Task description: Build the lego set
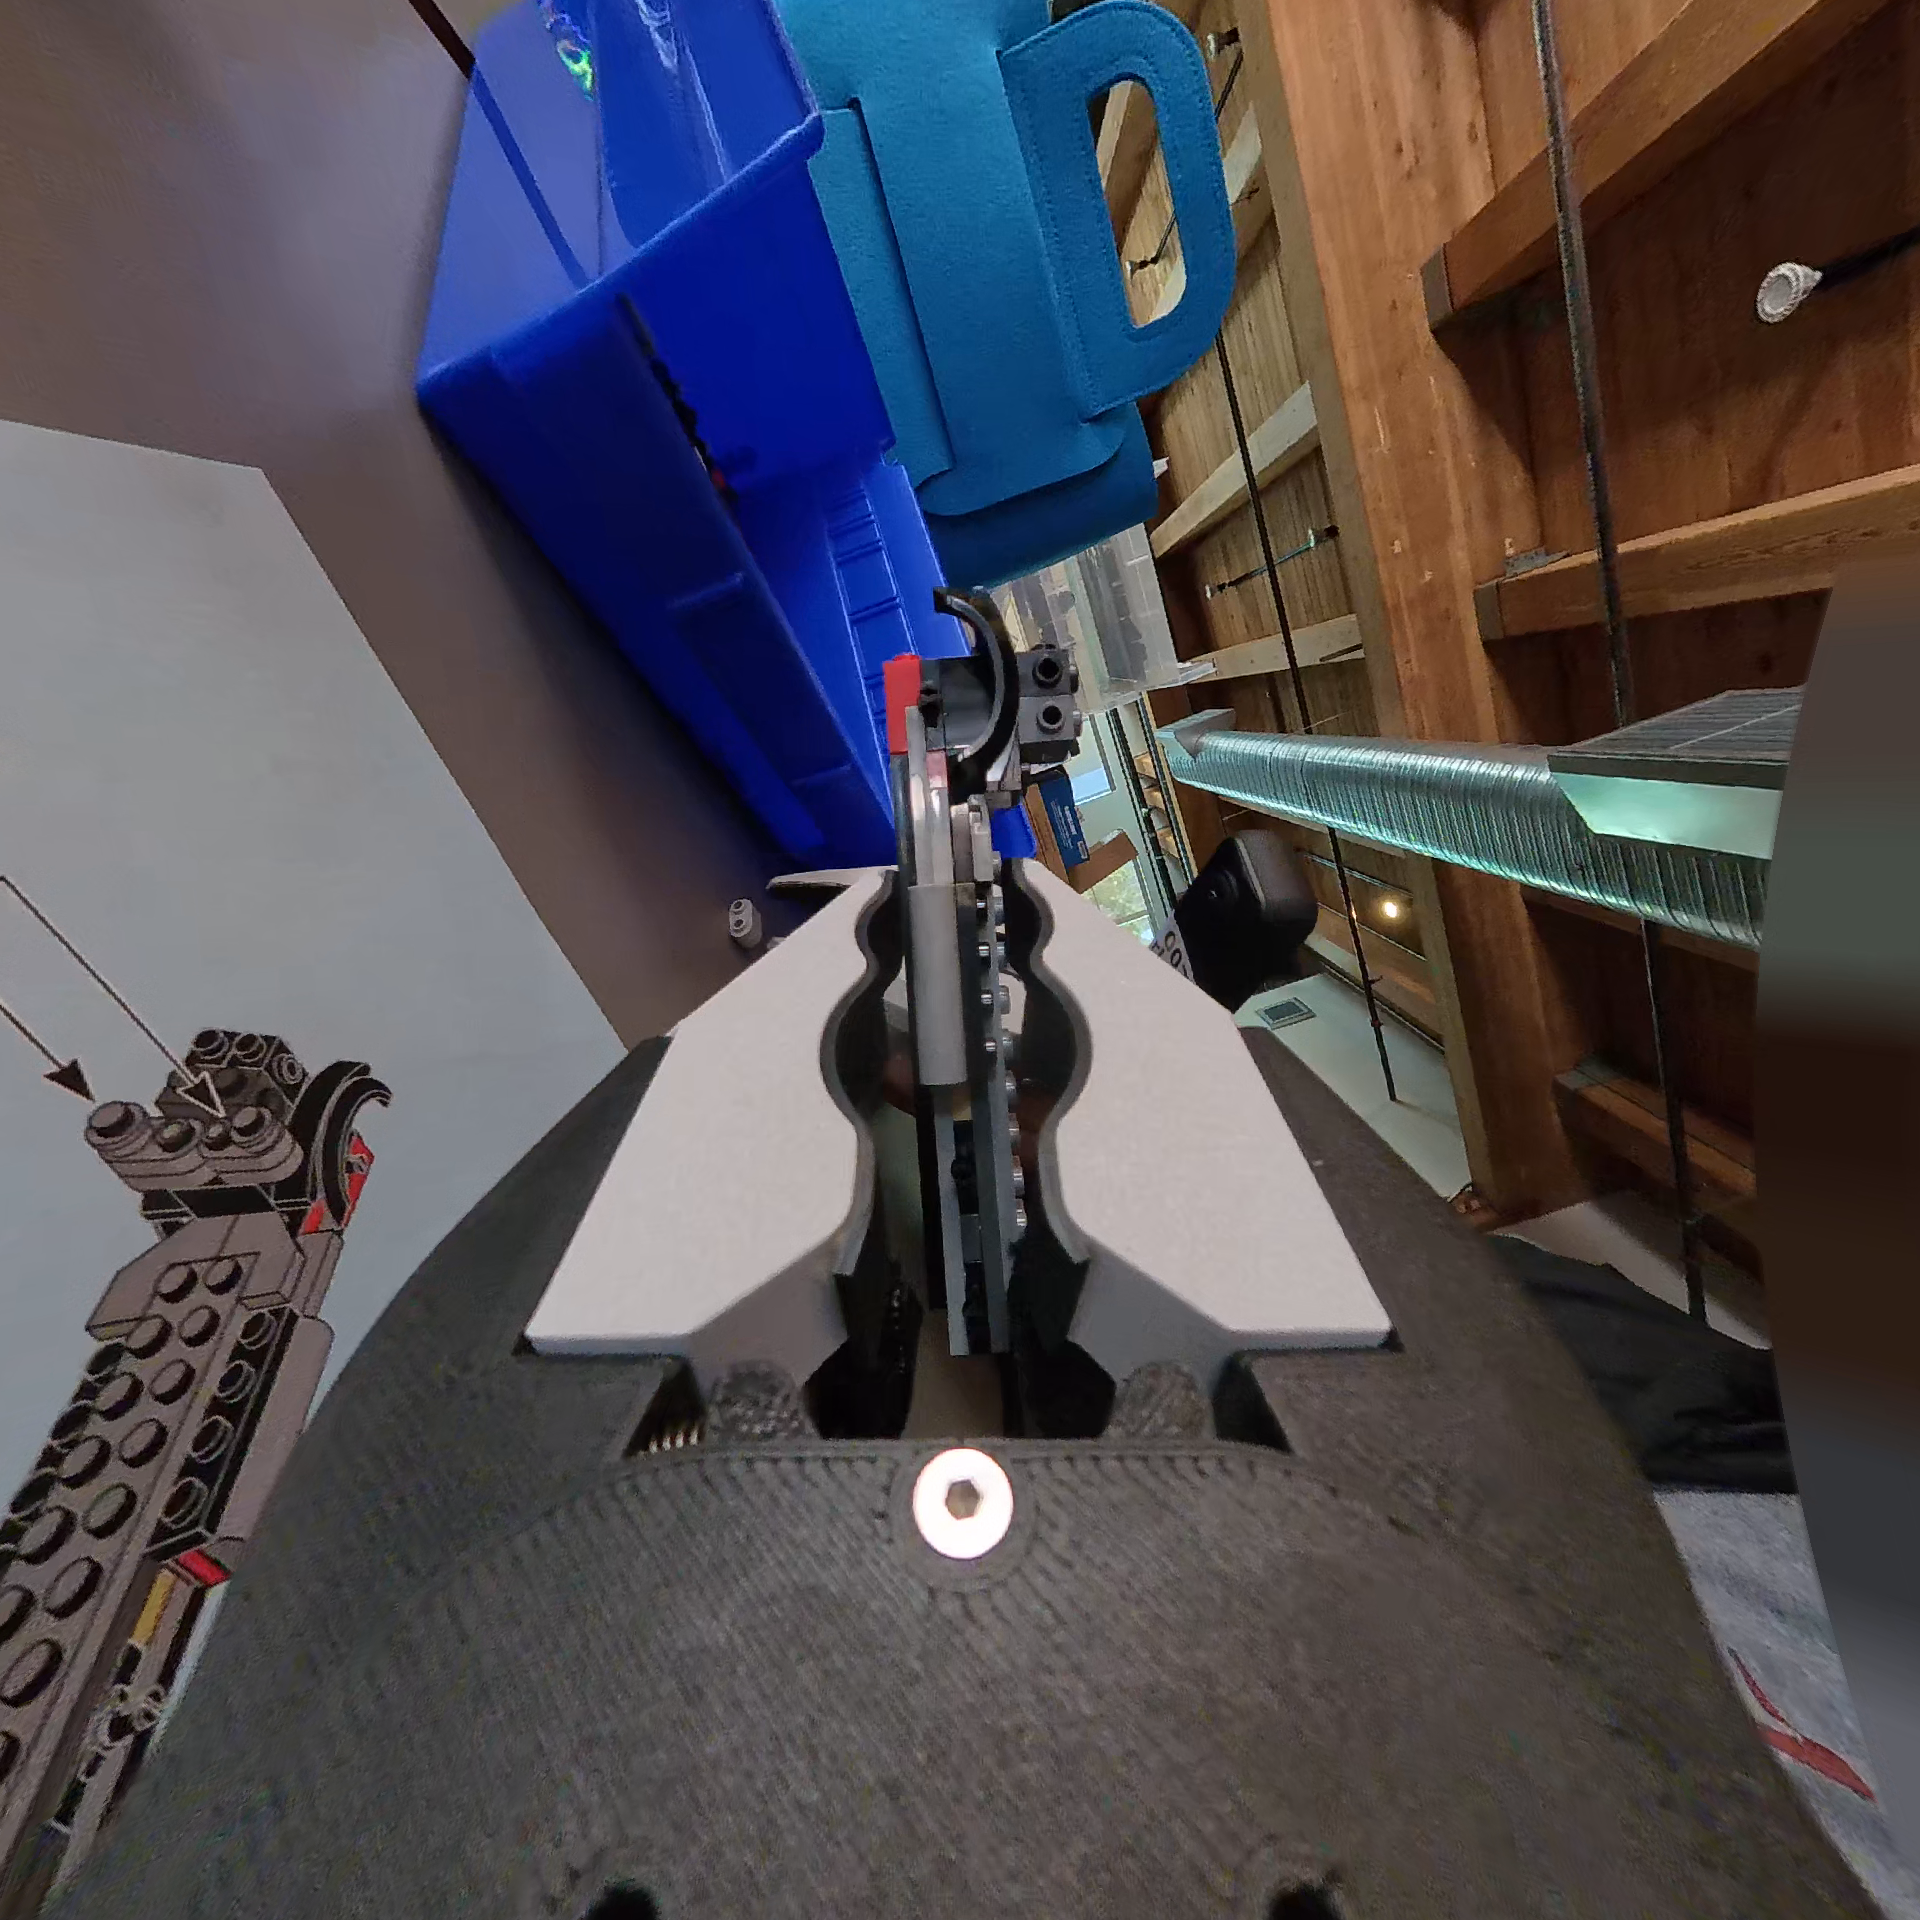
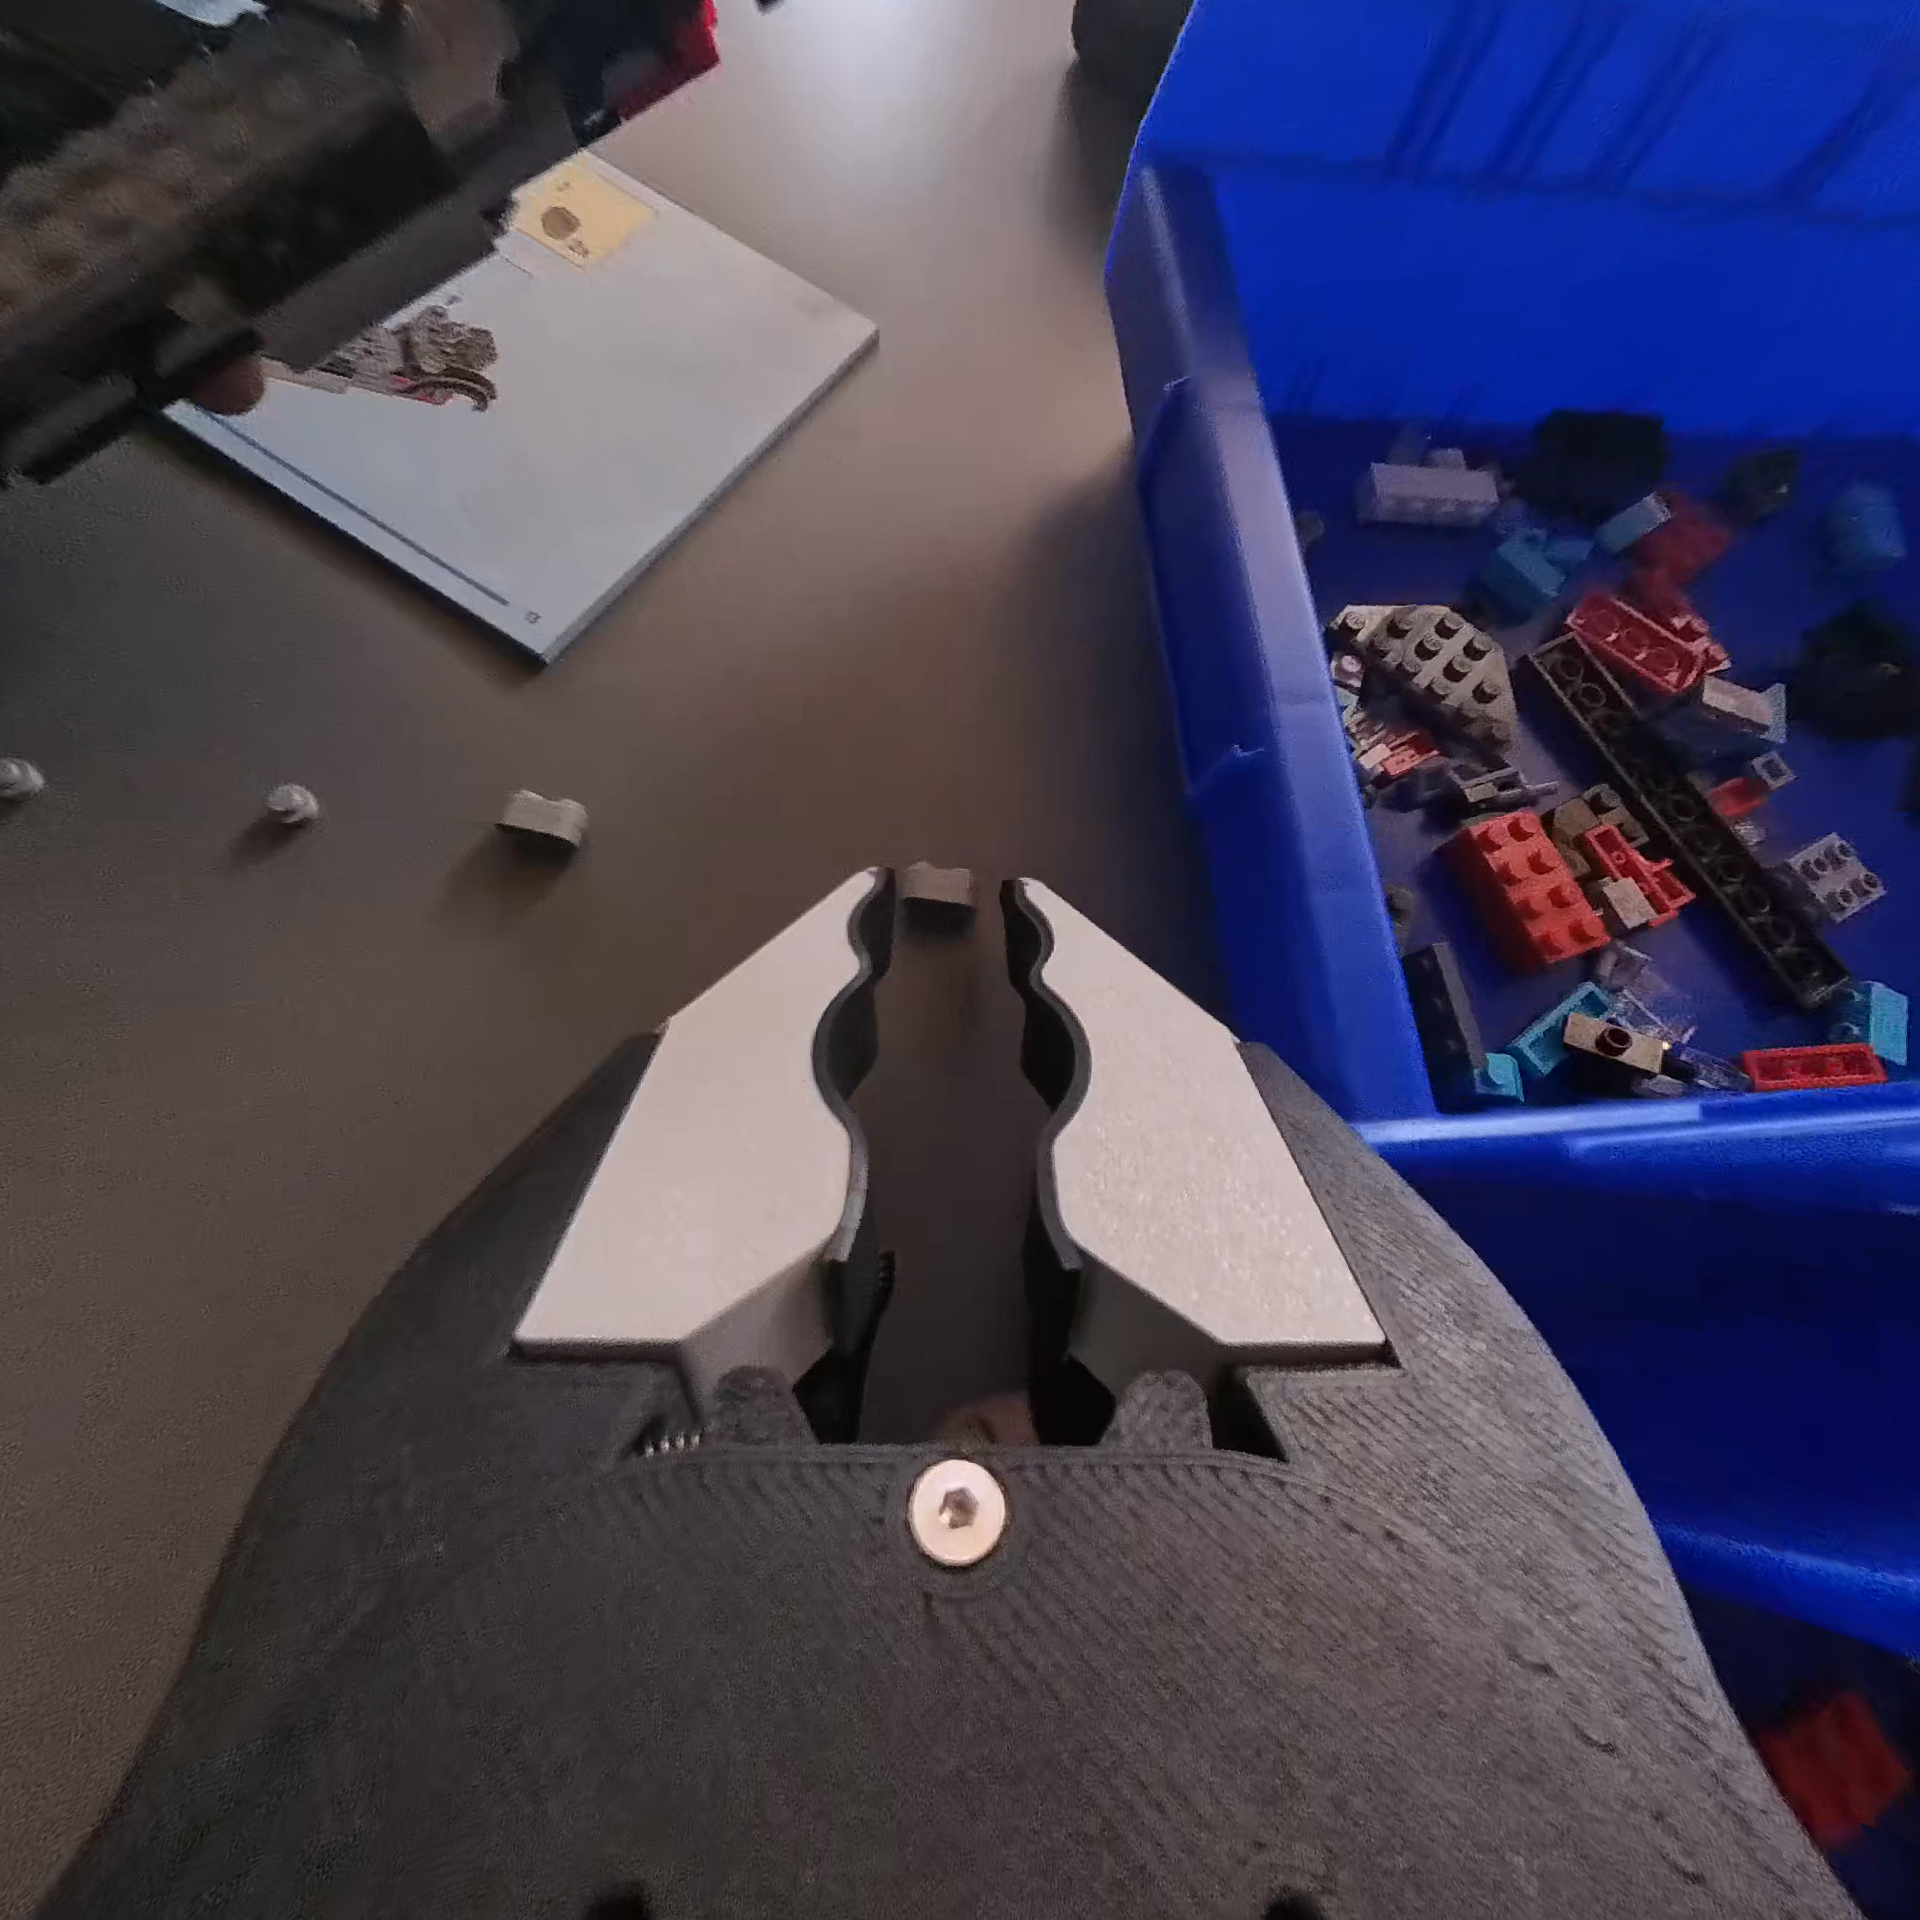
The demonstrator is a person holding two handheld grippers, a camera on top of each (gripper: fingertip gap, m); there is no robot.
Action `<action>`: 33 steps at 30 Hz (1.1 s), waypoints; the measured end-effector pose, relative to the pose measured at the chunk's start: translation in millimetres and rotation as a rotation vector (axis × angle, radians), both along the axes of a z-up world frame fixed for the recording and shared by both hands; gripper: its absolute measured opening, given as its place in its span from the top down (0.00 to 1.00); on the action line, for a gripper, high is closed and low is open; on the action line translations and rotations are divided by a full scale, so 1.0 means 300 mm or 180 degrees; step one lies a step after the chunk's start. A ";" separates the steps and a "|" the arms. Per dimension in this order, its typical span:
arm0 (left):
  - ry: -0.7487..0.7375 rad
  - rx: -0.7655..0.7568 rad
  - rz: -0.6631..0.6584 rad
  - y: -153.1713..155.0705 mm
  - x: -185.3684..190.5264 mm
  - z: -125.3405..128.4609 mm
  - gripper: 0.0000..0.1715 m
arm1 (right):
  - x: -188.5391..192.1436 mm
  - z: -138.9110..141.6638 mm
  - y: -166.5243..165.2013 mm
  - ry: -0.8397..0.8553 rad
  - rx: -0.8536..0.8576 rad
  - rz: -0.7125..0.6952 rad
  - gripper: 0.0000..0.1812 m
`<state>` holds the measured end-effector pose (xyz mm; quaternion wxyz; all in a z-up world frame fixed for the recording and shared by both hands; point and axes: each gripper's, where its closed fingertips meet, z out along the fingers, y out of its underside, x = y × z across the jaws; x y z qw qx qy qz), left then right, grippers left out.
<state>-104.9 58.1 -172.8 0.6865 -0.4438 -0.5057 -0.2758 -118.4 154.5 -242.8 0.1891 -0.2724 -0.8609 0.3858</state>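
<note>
Build half-done: your left hand-held gripper (image 1: 961, 935) pinches the model (image 1: 961, 831); right hand-held gripper (image 2: 940, 904) spread around a grey piece (image 2: 938, 896), centre frame.

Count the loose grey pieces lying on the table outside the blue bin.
4: one small grey piece between the right gripper jaws' tips, one left of it, two round ones farther left. Others may be hidden.

Left tongs (image 1: 951, 883) clamped tight, tilted upward, right tongs (image 2: 940, 894) parted, angled down
</note>
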 end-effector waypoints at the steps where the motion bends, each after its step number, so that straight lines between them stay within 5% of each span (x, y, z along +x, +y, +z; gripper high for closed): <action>1: 0.0008 -0.0003 -0.0001 0.000 0.001 0.002 0.89 | -0.003 -0.001 0.002 0.0006 0.0016 -0.0021 0.89; 33: -0.0333 0.0062 -0.0206 0.036 0.036 -0.043 0.89 | 0.008 -0.030 0.004 -0.0112 0.0131 0.0030 0.89</action>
